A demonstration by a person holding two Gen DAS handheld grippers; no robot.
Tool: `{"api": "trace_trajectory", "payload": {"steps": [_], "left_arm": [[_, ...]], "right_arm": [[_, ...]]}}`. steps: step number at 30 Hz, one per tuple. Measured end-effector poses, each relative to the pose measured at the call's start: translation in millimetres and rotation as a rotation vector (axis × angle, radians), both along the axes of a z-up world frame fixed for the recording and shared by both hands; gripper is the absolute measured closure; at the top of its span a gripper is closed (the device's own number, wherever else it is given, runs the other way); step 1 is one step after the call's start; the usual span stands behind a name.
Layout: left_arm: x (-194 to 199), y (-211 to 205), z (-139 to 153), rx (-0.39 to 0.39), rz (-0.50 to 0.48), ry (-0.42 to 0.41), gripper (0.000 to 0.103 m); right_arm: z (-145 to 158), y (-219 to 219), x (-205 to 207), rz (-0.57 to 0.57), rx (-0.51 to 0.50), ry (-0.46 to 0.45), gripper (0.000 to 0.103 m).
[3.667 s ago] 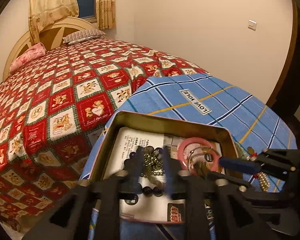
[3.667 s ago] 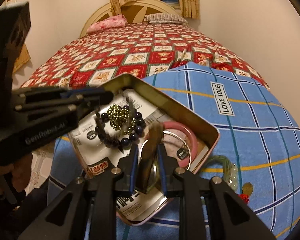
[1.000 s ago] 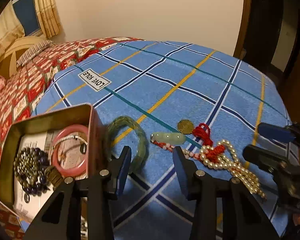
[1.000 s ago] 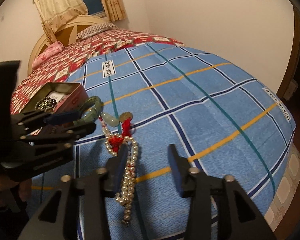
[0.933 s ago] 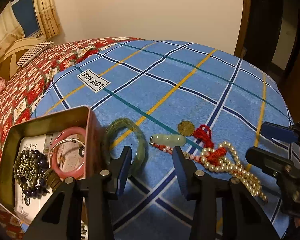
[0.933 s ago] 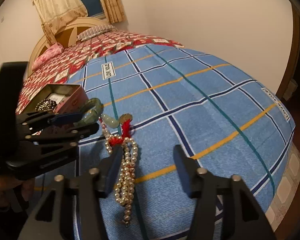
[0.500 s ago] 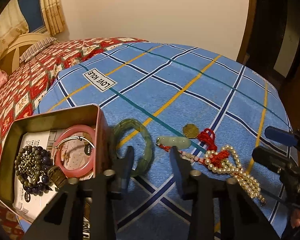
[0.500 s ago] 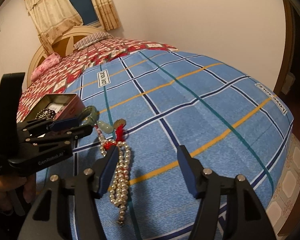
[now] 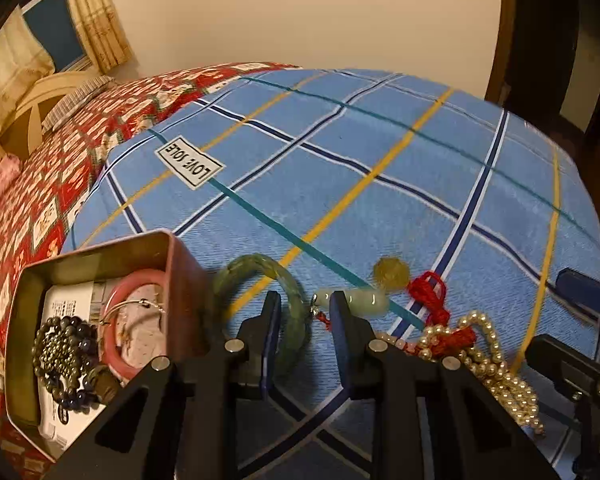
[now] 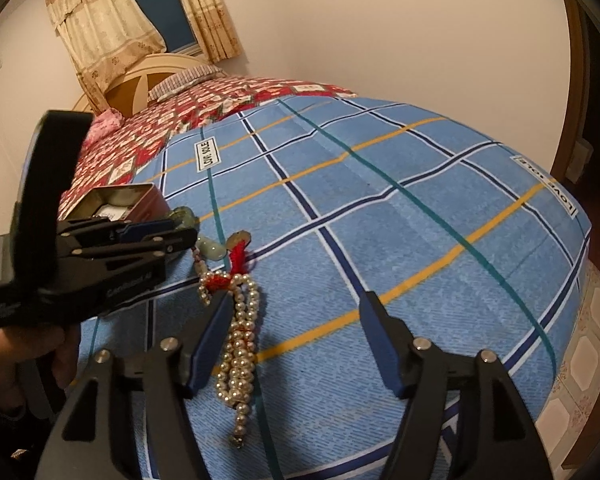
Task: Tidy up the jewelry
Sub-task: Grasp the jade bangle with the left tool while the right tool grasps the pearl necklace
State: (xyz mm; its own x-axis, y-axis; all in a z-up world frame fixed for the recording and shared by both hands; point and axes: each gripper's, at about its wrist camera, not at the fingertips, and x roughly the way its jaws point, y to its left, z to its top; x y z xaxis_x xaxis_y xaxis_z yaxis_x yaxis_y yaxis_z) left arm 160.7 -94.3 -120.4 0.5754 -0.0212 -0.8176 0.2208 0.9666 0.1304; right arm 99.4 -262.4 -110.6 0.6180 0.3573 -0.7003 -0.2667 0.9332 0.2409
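1. The left gripper (image 9: 305,304) has its jaws partly spread, with the near arc of the green jade bangle (image 9: 260,304) lying in the gap between them; whether either finger touches it cannot be told from the blurred left wrist view.
2. The right gripper (image 10: 294,320) has its jaws spread wide and grips nothing. Its left finger stands just beside the pearl necklace (image 10: 240,344), which lies strung out on the blue checked blanket (image 10: 400,220).
3. The green jade bangle lies flat on the blanket, just beside the outer wall of the open tin box (image 9: 172,248), perhaps touching it.
4. The tin box sits at the left edge of the blanket and holds a pink bangle (image 9: 118,320) with a thin silver bangle (image 9: 136,306) across it, a dark bead bracelet (image 9: 60,356) ringed around a cluster of small metallic beads, and printed white paper underneath.
5. To the right of the left gripper lie a pale green jade pendant (image 9: 356,299), a gold coin (image 9: 391,273) and a red cord knot (image 9: 430,288), which join the pearl necklace.
6. The blanket is spread over a bed with a red patterned quilt (image 10: 204,120).
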Motion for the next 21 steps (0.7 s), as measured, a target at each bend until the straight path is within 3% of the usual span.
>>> {"api": "trace_trajectory", "payload": {"steps": [2,3,12,16,21], "left_arm": [[-1,0,-2,-0.014,0.006,0.015,0.084],[-3,0,-1,-0.022,0.01,0.018,0.093],[-47,-1,4,-0.037,-0.004,-0.031,0.094],[-56,4,17,-0.081,-0.006,-0.062,0.094],[-66,10,36,-0.148,-0.014,-0.112,0.095]], "right_arm": [[-1,0,0,0.002,0.001,0.004,0.033],[-1,1,0,0.004,-0.001,0.004,0.033],[-2,1,1,0.007,-0.001,0.01,0.033],[-1,6,-1,0.016,-0.02,-0.004,0.034],[0,21,-6,0.09,-0.055,-0.006,0.053]]}}
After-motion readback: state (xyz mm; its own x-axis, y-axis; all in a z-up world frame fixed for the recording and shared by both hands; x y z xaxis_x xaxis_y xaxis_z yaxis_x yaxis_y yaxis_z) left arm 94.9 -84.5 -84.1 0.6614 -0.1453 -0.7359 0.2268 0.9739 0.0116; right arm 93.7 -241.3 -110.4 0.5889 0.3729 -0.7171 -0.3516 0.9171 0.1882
